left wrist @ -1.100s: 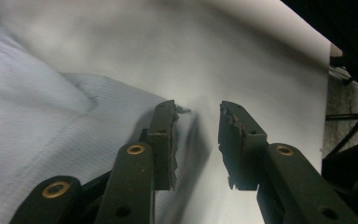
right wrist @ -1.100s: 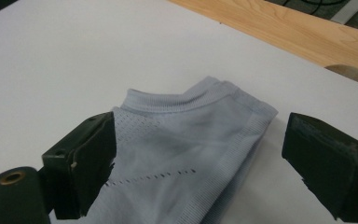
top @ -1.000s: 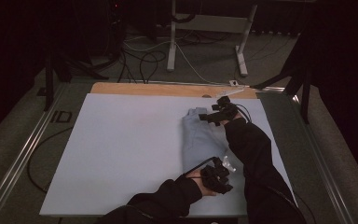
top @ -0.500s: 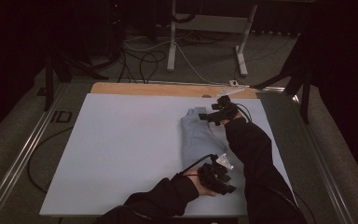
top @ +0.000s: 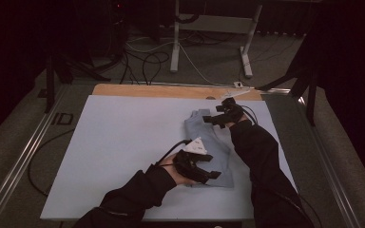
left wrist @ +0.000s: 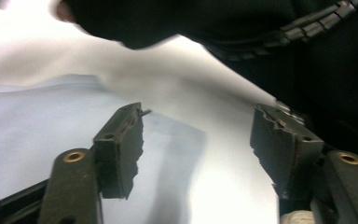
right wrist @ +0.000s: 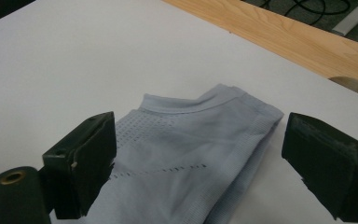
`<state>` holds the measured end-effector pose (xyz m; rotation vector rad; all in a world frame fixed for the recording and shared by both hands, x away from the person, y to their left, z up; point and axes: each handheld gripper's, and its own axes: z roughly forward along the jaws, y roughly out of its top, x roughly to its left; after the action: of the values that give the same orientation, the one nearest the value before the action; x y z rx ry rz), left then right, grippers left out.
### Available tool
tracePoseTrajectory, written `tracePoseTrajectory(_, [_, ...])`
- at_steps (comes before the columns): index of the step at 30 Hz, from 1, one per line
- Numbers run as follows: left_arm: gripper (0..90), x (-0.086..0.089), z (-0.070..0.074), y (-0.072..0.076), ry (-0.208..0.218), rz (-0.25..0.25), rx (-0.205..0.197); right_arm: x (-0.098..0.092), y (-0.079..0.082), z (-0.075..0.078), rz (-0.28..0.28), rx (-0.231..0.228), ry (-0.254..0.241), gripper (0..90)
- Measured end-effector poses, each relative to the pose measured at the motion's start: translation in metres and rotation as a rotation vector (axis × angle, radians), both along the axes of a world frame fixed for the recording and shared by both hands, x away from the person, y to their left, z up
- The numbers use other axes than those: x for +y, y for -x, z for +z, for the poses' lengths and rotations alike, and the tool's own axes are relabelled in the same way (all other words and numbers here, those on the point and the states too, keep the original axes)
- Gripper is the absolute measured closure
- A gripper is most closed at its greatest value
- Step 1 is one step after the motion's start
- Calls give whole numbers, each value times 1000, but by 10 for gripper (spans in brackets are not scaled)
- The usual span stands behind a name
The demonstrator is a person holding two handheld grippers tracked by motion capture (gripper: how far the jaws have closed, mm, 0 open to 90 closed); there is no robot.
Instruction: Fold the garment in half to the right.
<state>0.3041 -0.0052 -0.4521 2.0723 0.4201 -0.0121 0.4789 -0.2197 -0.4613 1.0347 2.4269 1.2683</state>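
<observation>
Left gripper (top: 208, 175) fingers have just opened, releasing the garment (top: 208, 142).

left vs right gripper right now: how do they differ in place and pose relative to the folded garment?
The left gripper sits at the near end of the light blue folded garment, the right gripper at its far end. The left's jaws have just been opening with nothing between them; the right's straddle the fabric's width. Both stand open, gripping nothing.
</observation>
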Motion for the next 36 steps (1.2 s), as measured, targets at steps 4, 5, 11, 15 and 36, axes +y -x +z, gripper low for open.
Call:
tracePoseTrajectory(4, [196,22,3,-2,41,22,-27,4,3,2,7,-3,3,101])
tracePoseTrajectory(5, [159,27,4,-1,30,28,-47,7,5,3,12,0,-1,101])
tracePoseTrajectory(11, [4,53,1,-1,15,69,-89,16,17,9,47,-24,-8,101])
tracePoseTrajectory(15, [4,70,1,-1,31,102,-102,19,27,11,69,-35,-19,101])
tracePoseTrajectory(36, [3,146,-5,-11,2,171,-139,19,88,-4,150,-86,-89,99])
